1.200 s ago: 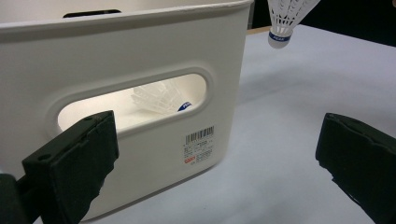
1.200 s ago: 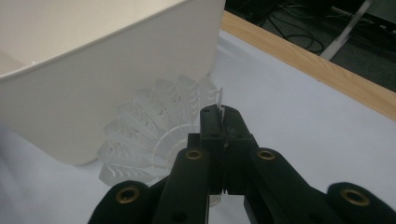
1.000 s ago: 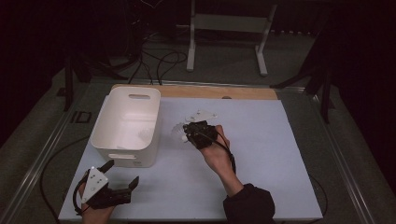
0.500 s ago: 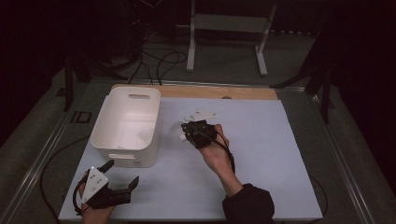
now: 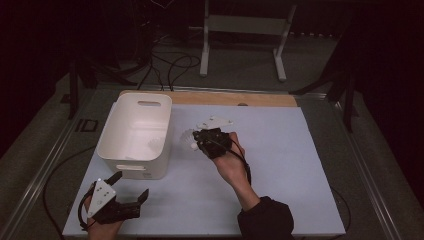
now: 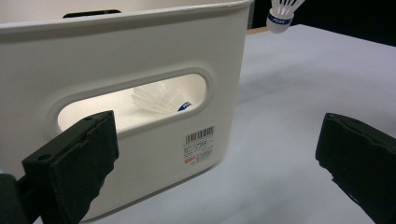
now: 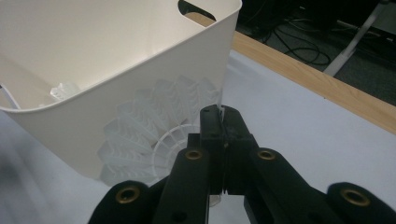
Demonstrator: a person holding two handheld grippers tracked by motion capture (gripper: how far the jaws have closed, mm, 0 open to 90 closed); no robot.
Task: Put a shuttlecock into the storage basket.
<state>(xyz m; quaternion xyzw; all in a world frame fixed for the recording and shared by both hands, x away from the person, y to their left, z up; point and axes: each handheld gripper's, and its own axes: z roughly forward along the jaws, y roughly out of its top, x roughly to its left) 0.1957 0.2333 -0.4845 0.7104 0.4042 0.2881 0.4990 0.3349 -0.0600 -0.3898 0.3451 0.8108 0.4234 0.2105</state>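
My right gripper (image 5: 196,141) is shut on the feather skirt of a white shuttlecock (image 5: 188,139), held just right of the white bin (image 5: 167,126). In the right gripper view the jaws (image 7: 223,116) pinch the skirt's edge and the shuttlecock (image 7: 154,133) hangs against the bin's outer wall (image 7: 93,46). Another shuttlecock (image 5: 157,145) lies inside the bin; through the bin's handle slot it (image 6: 159,99) shows in the left gripper view. My left gripper (image 5: 131,184) stands wide open near the table's front left corner, facing the bin's near wall (image 6: 140,46), nothing between its jaws. The held shuttlecock (image 6: 282,14) appears top right there.
A wooden strip (image 5: 225,98) runs along the table's far edge. Cables and a white stand (image 5: 245,30) are on the floor beyond. The white table surface (image 5: 300,165) stretches to the right of my right hand.
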